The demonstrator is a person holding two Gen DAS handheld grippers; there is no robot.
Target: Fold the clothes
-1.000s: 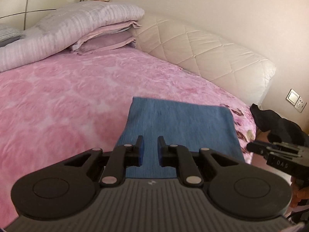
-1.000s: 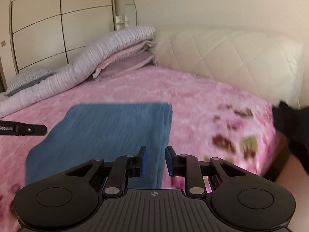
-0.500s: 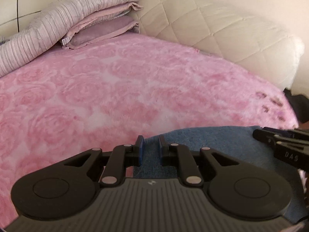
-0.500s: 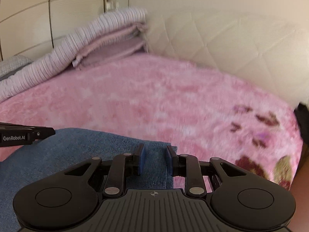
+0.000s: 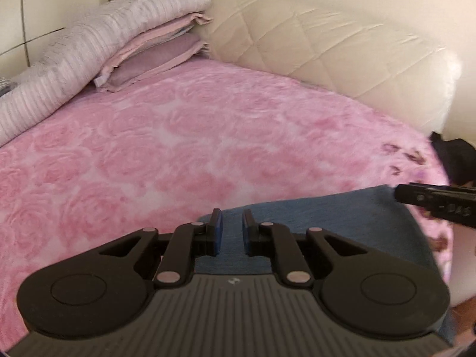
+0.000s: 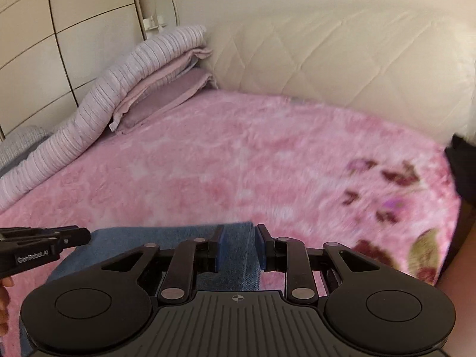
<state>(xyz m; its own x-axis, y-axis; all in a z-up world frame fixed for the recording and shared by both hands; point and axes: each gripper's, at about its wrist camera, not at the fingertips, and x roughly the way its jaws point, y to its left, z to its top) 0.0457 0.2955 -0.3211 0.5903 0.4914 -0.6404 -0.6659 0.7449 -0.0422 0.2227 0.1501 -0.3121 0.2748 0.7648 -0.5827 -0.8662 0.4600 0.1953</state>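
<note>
A blue cloth (image 5: 342, 223) lies on the pink rose-patterned bed cover (image 5: 208, 148). Its far edge runs straight from one gripper's tips to the other's. My left gripper (image 5: 232, 223) is at the cloth's left corner, its jaws closing a little with blue fabric filling the narrow gap. My right gripper (image 6: 239, 238) has its pads on the right corner of the blue cloth (image 6: 148, 238), with fabric between them. Each gripper shows at the edge of the other's view, the right gripper (image 5: 397, 192) and the left gripper (image 6: 87, 235). The near part of the cloth is hidden under the gripper bodies.
A quilted cream headboard (image 5: 327, 59) stands at the far side. Folded striped and mauve bedding (image 5: 119, 38) is piled at the back left, before a panelled wardrobe (image 6: 74, 44). A black object (image 5: 458, 160) sits past the bed's right edge. Open pink cover stretches ahead.
Both grippers have travelled forward toward the headboard. The blue cloth, which stretched well ahead of the fingers before, now ends at the fingertips.
</note>
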